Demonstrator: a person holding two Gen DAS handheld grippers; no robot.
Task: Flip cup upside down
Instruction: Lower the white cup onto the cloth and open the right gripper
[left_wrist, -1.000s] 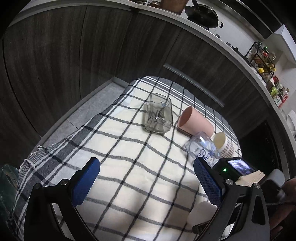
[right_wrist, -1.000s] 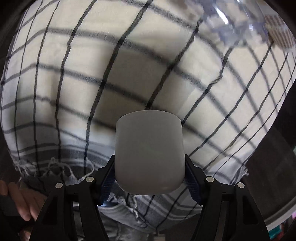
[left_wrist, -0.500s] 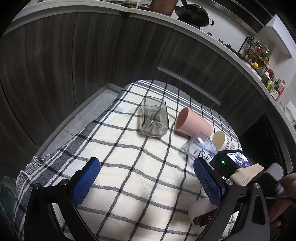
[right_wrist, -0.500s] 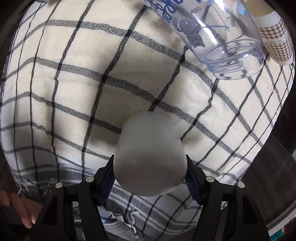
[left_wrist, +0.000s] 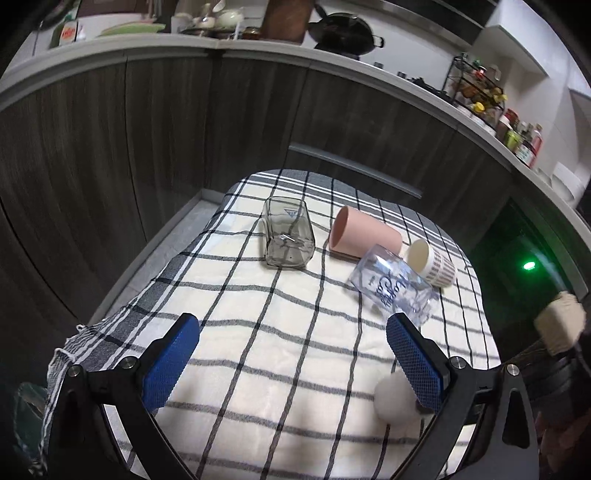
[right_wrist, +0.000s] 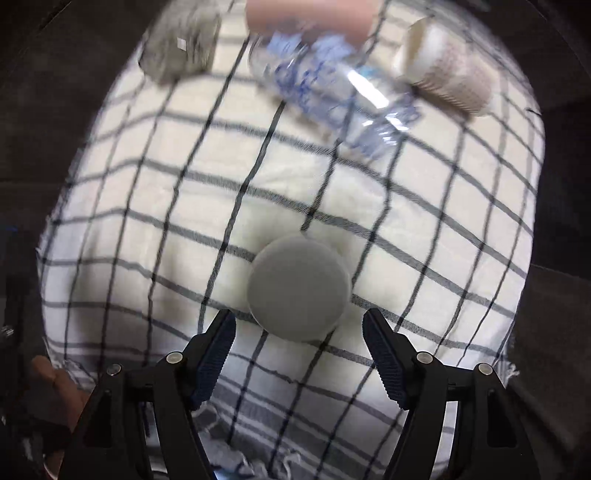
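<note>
White cup (right_wrist: 298, 287) stood base-up on the checked cloth (right_wrist: 147, 206), near its front edge.
Beyond it I saw the glass jar (left_wrist: 288, 236), pink cup (left_wrist: 364, 236), printed clear cup (left_wrist: 393, 290) and paper cup (left_wrist: 434, 266) lying toppled; right gripper (right_wrist: 299, 354) hung spread just behind the white cup, left gripper (left_wrist: 291, 363) spread, holding nothing.

home kitchen | wok (left_wrist: 345, 31) | spice rack (left_wrist: 478, 98) | dark cabinets (left_wrist: 166, 122)

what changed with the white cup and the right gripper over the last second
The right gripper let go of the white cup: its jaws, clamped on the cup before, are now open and pulled back. The cup stands base-up on the checked cloth. The left gripper stayed open; the four other cups still lie on their sides.
</note>
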